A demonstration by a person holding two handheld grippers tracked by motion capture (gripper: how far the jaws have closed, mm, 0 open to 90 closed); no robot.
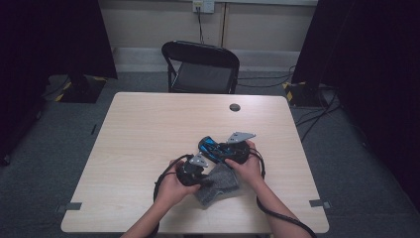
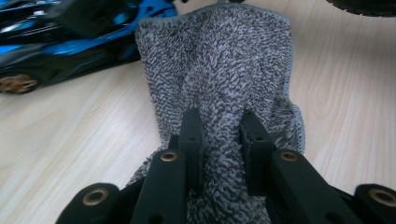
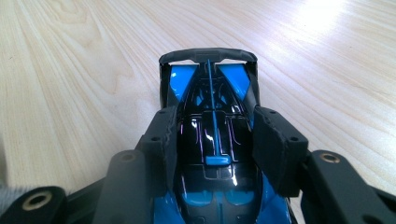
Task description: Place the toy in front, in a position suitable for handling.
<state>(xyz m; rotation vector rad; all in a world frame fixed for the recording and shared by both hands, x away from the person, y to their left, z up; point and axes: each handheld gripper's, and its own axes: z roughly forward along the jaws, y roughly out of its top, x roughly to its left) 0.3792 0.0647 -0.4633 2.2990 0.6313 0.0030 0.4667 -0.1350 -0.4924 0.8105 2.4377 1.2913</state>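
Left fingers [image 2: 192,135]: pinching a fold of the cloth [image 2: 219,60]
Right fingers [image 3: 275,144]: clamped on the car [image 3: 212,135]
Cloth: on the table [image 1: 148,129], just beside the car

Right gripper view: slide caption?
Right gripper clamps a blue-and-black toy race car on the wooden table.

One car [image 3: 212,140] is sitting on one table [image 1: 143,134], and one cloth [image 2: 219,70] is lying beside it. Two grippers are working there, the left [image 2: 219,140] and the right [image 3: 215,144], each in one hand. One chair [image 1: 200,67] is standing behind the table.
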